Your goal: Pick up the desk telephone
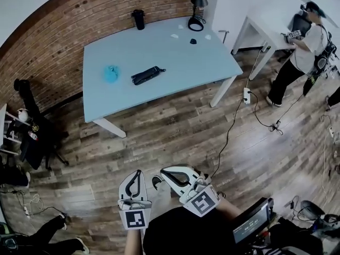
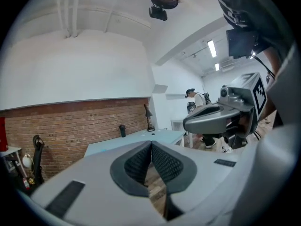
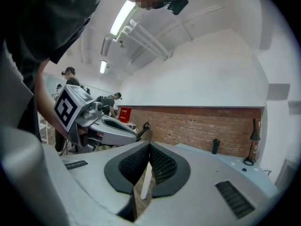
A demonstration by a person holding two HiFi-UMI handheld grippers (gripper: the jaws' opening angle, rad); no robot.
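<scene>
The desk telephone (image 1: 147, 75), a long black unit, lies near the middle of the pale blue table (image 1: 175, 57) in the head view. Both grippers are held close to my body at the bottom of that view, far from the table, over the wood floor. My left gripper (image 1: 139, 172) is shut with nothing between its pads (image 2: 141, 161). My right gripper (image 1: 166, 172) is shut and empty too, pads (image 3: 162, 163) meeting at the tip. Each gripper view shows the other gripper beside it, the right gripper (image 2: 221, 117) and the left gripper (image 3: 110, 128). The telephone cannot be made out in the gripper views.
A blue object (image 1: 111, 74) sits left of the telephone. A black cup (image 1: 138, 19) and a black desk lamp (image 1: 197, 9) stand at the table's far edge by the brick wall. A person (image 1: 305, 47) stands at a white desk on the right. Cables (image 1: 234, 121) cross the floor.
</scene>
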